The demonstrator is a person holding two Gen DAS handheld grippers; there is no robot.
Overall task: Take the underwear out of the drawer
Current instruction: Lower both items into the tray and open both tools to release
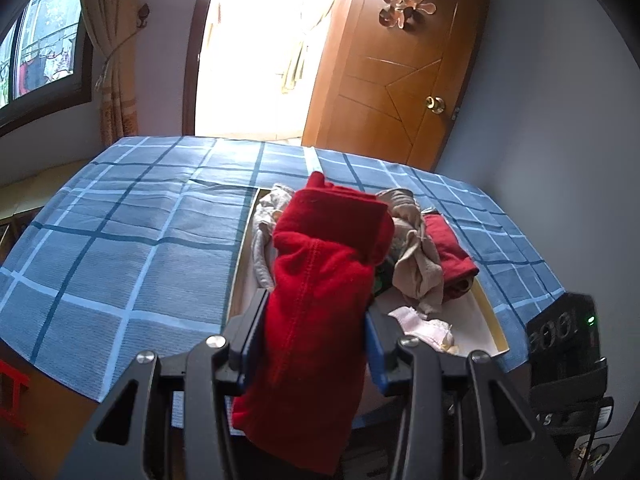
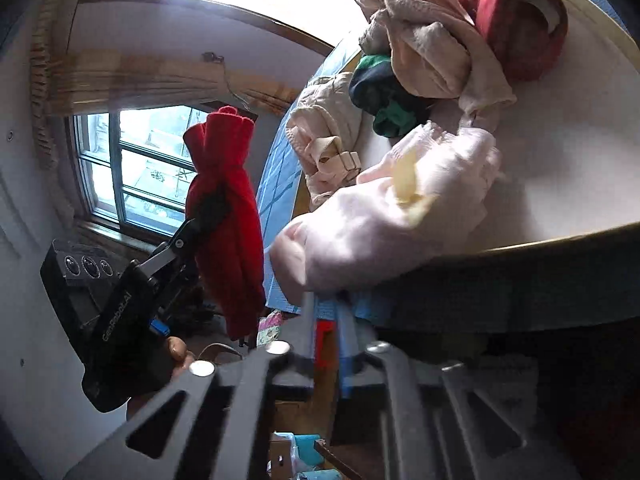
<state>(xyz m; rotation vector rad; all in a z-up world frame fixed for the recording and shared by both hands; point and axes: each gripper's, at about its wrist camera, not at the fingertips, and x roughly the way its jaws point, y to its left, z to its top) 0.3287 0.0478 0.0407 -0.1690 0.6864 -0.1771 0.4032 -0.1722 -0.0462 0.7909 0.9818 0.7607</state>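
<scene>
My left gripper is shut on a red pair of underwear, which hangs folded between its pads above the drawer's near end. The right wrist view shows the same red underwear dangling from the left gripper in front of the window. The open drawer holds beige garments, a dark red one and a pink pair of underwear at its front. My right gripper, blurred, is shut on the end of the pink underwear, which drapes over the drawer's front rim.
A blue checked cloth covers the surface around the drawer. Behind it stand a wooden door and a bright doorway. A window and curtain are at the side. A green-and-dark garment lies among the beige ones. Clutter sits below the surface.
</scene>
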